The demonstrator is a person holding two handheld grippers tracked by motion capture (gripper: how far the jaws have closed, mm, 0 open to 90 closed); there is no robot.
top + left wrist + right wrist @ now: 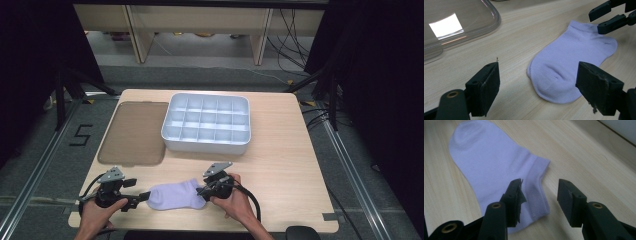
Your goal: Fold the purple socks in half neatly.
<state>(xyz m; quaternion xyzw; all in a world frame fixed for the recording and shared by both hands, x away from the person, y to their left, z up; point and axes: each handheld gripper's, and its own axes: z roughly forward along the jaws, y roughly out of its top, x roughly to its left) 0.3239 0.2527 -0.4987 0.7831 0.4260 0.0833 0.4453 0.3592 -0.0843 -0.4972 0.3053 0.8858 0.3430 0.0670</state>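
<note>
Sock (176, 195) flat on tabletop (280, 165), ready to grab. Left gripper (141, 198) wide apart at nine o'clock toe. Right gripper (203, 190) unclenched over three o'clock cuff.

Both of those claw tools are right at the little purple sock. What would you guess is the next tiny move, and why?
Probably the right gripper eases a little further onto the sock's cuff and closes. Its jaws stand part open over the cuff edge, with nothing pinched yet. The sock lies flat on the table, and the left gripper waits wide open at the toe end, so a hold on the cuff likely comes first.
</note>
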